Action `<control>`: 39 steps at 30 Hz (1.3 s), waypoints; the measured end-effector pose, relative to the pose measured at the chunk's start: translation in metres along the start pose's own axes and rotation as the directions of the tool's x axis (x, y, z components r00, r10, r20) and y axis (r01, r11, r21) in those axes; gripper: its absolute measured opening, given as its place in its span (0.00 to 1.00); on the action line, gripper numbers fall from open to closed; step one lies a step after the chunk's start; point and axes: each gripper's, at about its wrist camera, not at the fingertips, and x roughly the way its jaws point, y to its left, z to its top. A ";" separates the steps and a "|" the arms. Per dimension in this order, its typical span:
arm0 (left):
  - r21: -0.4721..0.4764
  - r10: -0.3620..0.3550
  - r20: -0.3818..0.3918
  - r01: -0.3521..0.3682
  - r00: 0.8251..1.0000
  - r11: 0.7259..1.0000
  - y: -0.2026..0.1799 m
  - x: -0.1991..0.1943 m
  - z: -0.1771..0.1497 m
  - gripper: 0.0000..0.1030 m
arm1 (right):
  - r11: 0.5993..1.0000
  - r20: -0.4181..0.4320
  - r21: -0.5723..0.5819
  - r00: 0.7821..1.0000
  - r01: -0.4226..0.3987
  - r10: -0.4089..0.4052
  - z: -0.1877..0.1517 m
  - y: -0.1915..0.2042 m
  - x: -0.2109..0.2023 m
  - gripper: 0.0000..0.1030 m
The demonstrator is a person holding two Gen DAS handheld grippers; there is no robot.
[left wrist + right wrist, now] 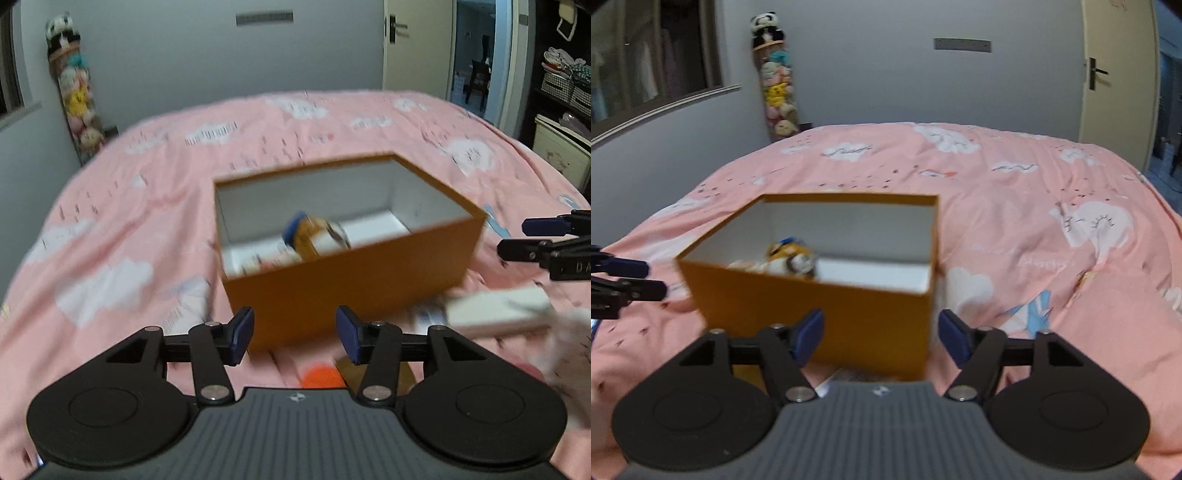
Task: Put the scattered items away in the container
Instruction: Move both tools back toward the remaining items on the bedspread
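Hovering before the box (pixel 351 280) on the bed (pixel 147 206), both the left hand-held gripper (pixel 294 334) and the right hand-held gripper (pixel 881 339) gape empty. A toy (pixel 314 236) lies inside; the white pack (pixel 498 308) beside the box suits the right one, squared across its narrow width.

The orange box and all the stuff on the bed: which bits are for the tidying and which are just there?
For the tidying:
orange box
yellow and blue toy already inside it
white flat box lying beside it
orange thing, too blurred to name
both open hand-held grippers, left and right

Just there:
pink bedspread
plush toy column
door
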 end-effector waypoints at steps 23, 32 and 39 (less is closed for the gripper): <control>0.010 -0.052 -0.341 0.059 0.939 0.998 -0.050 0.023 -0.068 0.56 | 0.978 -0.316 -0.136 0.943 -0.160 0.110 -0.083 0.035 -0.042 0.76; 0.010 -0.056 -0.340 0.063 0.939 0.998 -0.050 0.021 -0.067 0.56 | 0.985 -0.390 -0.028 0.909 -0.170 0.146 -0.097 0.023 -0.033 0.58; 0.000 -0.085 -0.329 0.090 0.941 0.996 -0.052 0.016 -0.063 0.56 | 0.982 -0.391 -0.027 0.906 -0.187 0.162 -0.097 0.030 -0.032 0.49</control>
